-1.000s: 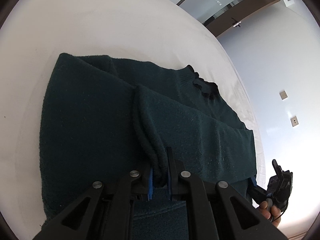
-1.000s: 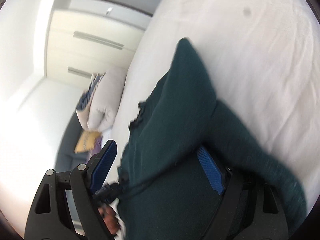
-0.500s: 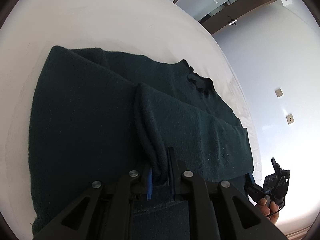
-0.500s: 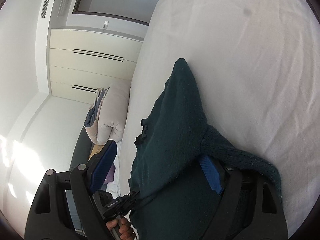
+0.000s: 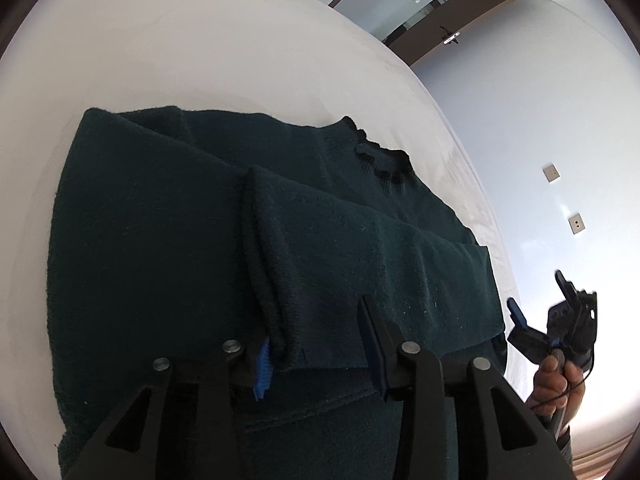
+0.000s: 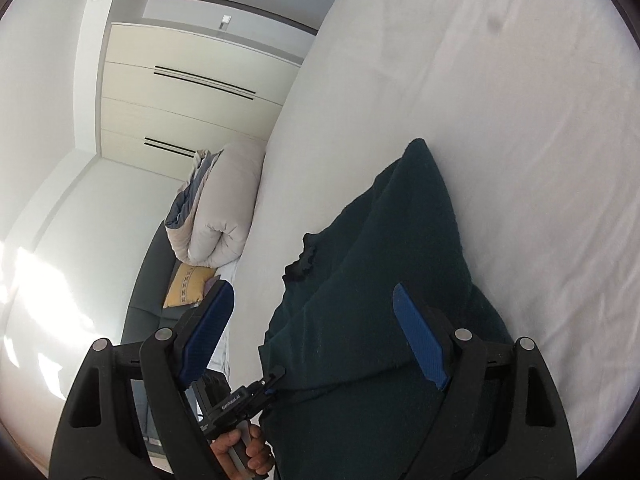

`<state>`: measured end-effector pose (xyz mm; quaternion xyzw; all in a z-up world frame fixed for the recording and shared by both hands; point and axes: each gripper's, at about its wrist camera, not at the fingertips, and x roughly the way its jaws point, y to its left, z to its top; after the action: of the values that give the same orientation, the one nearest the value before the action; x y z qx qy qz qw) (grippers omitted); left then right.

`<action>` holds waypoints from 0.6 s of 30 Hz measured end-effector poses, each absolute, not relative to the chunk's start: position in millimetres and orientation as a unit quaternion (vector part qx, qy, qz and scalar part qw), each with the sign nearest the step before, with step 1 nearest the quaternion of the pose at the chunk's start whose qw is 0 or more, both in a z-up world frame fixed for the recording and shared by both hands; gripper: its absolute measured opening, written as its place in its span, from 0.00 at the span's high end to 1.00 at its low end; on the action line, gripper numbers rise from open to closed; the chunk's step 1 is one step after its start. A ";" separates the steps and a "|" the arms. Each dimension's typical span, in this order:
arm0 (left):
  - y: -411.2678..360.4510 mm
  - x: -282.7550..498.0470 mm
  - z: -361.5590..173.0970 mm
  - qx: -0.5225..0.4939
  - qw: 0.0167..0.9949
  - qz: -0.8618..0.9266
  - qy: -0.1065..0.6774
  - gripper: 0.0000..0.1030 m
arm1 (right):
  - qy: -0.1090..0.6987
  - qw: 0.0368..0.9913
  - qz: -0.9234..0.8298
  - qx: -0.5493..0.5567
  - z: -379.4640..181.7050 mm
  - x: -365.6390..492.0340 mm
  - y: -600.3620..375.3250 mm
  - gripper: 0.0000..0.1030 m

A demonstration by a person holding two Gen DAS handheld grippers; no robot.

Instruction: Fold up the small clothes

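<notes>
A dark green sweater (image 5: 160,240) lies flat on the white bed (image 5: 200,40), its collar (image 5: 380,160) at the far side. One sleeve (image 5: 340,240) is folded across the body. My left gripper (image 5: 316,344) sits over the sleeve's cuff (image 5: 276,332); its jaws are opening, and the cuff rests by the left pad without being pinched. My right gripper (image 6: 316,336) stands open just above the sweater (image 6: 380,260), with nothing held. Each gripper also shows in the other view: the right gripper (image 5: 538,296) in a hand, the left gripper (image 6: 272,380) low down.
A rolled duvet (image 6: 216,208) and a yellow cushion (image 6: 188,284) lie on a dark sofa (image 6: 144,304) beside the bed. Cream wardrobe doors (image 6: 180,92) stand behind. The bed's edge runs near the collar; white sheet (image 6: 480,100) stretches beyond the sweater.
My left jaws have parted from the sleeve cuff that they pinched. The right gripper has lifted back off the sweater, which was draped over its right finger before.
</notes>
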<state>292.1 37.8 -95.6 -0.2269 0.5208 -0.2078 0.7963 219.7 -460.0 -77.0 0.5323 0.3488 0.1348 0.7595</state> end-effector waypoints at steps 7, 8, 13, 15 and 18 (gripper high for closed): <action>34.7 288.3 -102.8 -0.208 0.808 -0.228 0.501 0.56 | 0.405 0.742 0.102 0.524 -115.9 274.6 -465.9 0.21; 36.7 287.8 -104.3 -0.213 0.807 -0.233 0.499 0.56 | 0.401 0.743 0.096 0.527 -116.3 279.0 -469.8 0.21; 45.2 280.3 -111.6 -0.231 0.816 -0.251 0.466 0.59 | 0.400 0.748 0.081 0.524 -117.3 307.6 -484.6 0.21; 46.6 279.4 -111.8 -0.233 0.817 -0.253 0.462 0.59 | 0.407 0.749 0.080 0.516 -117.6 319.5 -485.6 0.21; 48.2 277.6 -110.9 -0.238 0.817 -0.256 0.459 0.59 | 0.416 0.754 0.080 0.502 -117.1 328.9 -484.0 0.20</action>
<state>277.6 48.2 -110.9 -0.2376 0.4593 -0.2555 0.8169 328.9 -484.0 -117.1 0.5016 0.4159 0.0799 0.7543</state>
